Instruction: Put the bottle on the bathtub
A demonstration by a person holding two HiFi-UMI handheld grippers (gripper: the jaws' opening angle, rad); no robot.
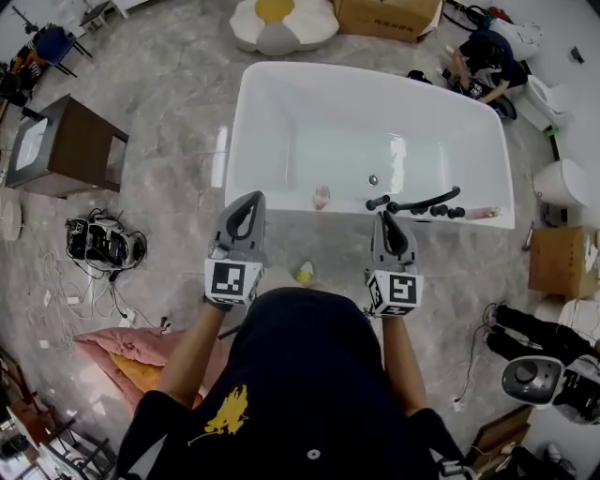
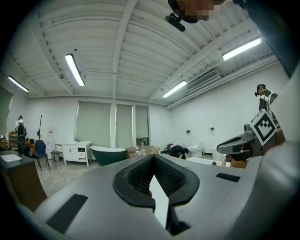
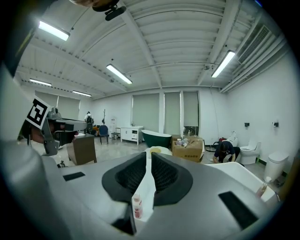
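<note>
A white bathtub (image 1: 281,75) stands in front of me. A small pink bottle (image 1: 322,197) stands inside it near the near wall. Through the right gripper's gap the same bottle (image 3: 137,206) shows against the white tub (image 3: 243,171). A second pink bottle (image 1: 483,213) lies on the tub's right near rim, beside the black faucet (image 1: 422,202). My left gripper (image 1: 251,197) and right gripper (image 1: 385,217) hover side by side just short of the near rim. Both are shut and hold nothing. The left gripper (image 2: 153,157) and right gripper (image 3: 151,154) show their pads meeting at the tips.
A brown cabinet (image 1: 66,145) stands at the left, with cables (image 1: 105,241) and a pink cushion (image 1: 112,352) on the floor. Beyond the tub lie a flower-shaped cushion (image 1: 281,23), a cardboard box (image 1: 389,17) and a crouching person (image 1: 487,58). A toilet (image 1: 561,183) and a box (image 1: 561,262) stand right.
</note>
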